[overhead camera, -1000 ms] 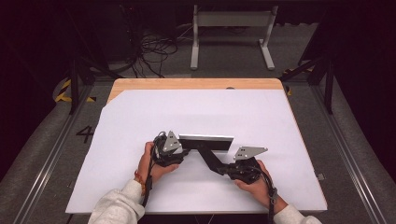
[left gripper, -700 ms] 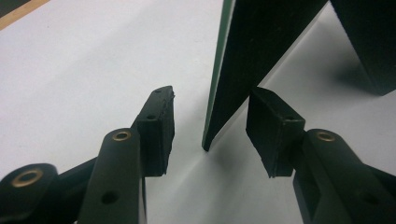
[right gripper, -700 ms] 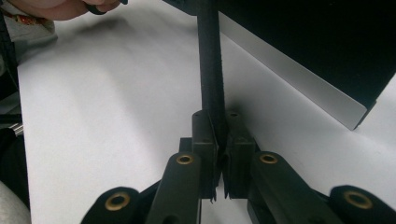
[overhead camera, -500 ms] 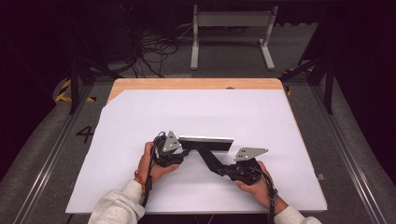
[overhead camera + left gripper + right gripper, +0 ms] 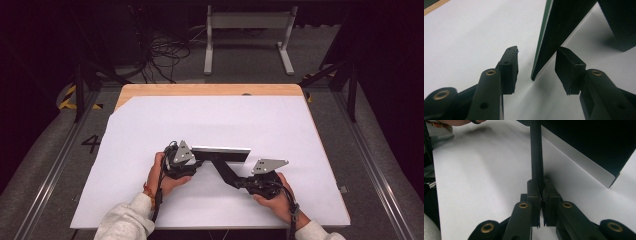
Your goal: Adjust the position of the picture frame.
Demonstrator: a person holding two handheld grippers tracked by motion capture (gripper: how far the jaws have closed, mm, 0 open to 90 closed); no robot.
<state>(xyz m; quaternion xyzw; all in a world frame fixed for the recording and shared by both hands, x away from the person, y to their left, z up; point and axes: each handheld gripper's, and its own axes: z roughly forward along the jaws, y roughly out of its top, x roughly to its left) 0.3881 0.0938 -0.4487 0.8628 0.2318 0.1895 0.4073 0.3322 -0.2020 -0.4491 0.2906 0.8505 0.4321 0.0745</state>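
Note:
A flat black panel (image 5: 222,154) with a pale top edge stands on edge on the white sheet (image 5: 225,120), between my two hands. My left gripper (image 5: 197,156) is at its left end. In the left gripper view the panel's green-edged corner (image 5: 541,50) sits between the pads of the left gripper (image 5: 536,50), with a gap on the left side. A thin black strip (image 5: 223,169) runs from the panel toward my right gripper (image 5: 236,180). My right gripper (image 5: 541,182) is shut on this strip (image 5: 535,150), and the panel (image 5: 594,140) rises behind it.
The wooden table edge (image 5: 210,90) shows beyond the white sheet. On the floor behind are a grey metal stand (image 5: 247,22) and loose cables (image 5: 160,55). A hand with a bracelet (image 5: 439,123) is at the top left of the right gripper view.

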